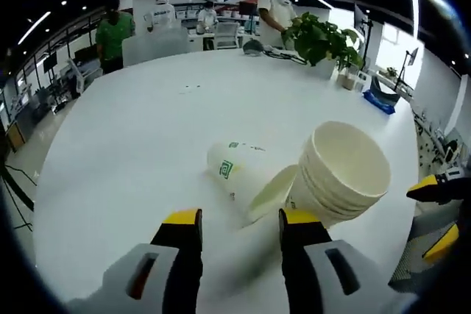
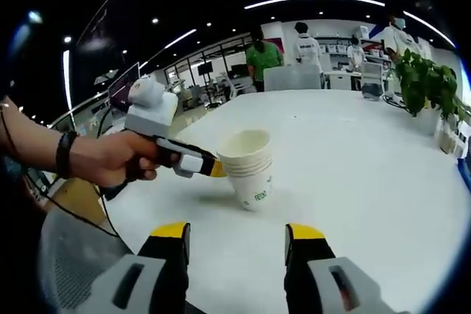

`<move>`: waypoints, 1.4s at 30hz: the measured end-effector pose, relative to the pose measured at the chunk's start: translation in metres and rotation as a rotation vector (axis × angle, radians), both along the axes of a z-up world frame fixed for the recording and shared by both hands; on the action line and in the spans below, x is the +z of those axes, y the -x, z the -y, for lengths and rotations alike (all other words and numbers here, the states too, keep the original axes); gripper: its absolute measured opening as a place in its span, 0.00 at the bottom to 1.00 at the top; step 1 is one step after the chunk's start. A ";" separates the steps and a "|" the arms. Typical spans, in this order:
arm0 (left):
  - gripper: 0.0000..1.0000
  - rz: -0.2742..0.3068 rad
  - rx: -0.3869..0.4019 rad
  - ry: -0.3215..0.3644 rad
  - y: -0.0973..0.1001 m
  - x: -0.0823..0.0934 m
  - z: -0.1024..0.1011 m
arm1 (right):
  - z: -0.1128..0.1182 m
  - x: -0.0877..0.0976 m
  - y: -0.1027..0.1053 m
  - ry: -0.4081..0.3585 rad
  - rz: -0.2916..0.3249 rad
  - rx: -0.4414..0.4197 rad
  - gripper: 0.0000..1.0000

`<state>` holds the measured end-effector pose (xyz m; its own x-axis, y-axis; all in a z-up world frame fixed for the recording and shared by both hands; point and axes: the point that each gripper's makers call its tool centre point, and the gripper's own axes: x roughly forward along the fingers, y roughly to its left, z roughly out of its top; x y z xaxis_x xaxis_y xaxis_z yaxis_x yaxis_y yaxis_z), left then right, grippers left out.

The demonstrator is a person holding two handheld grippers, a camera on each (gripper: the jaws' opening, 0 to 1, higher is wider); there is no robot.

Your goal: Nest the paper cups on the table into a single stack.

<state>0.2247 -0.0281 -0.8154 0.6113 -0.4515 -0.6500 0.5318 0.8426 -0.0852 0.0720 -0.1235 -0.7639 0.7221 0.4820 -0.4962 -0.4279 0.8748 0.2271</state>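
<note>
Gaping wide at lower frame, the left tool (image 1: 240, 227) sits just short of a tipped paper cup (image 1: 239, 172), mouth toward it, touching the nested stack (image 1: 342, 174) on the white tabletop (image 1: 140, 145); the right tool (image 2: 237, 239) is equally wide, farther off.

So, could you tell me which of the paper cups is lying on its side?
The single cup with the green logo, left of the nested stack, which stands with its mouth up.

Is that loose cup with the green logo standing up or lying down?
Lying down. In the left gripper view the loose cup lies on its side on the white table, mouth toward the stack of cups.
</note>
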 end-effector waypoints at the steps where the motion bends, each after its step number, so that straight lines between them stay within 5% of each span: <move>1: 0.39 -0.004 0.009 -0.004 -0.003 -0.004 0.000 | 0.000 0.000 0.001 -0.002 -0.004 -0.001 0.51; 15: 0.32 0.049 -0.014 -0.074 -0.022 -0.019 0.006 | 0.005 -0.004 0.000 0.005 -0.026 -0.030 0.50; 22: 0.01 0.099 -0.009 -0.121 -0.029 -0.014 -0.002 | 0.006 -0.008 -0.002 0.010 -0.026 -0.033 0.50; 42: 0.00 0.134 -0.033 -0.125 -0.035 0.016 -0.039 | 0.004 -0.005 -0.003 0.006 -0.008 -0.019 0.52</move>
<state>0.2592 0.0114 -0.7991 0.6826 -0.3932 -0.6160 0.5585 0.8243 0.0926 0.0749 -0.1277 -0.7687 0.7273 0.4653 -0.5045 -0.4092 0.8841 0.2255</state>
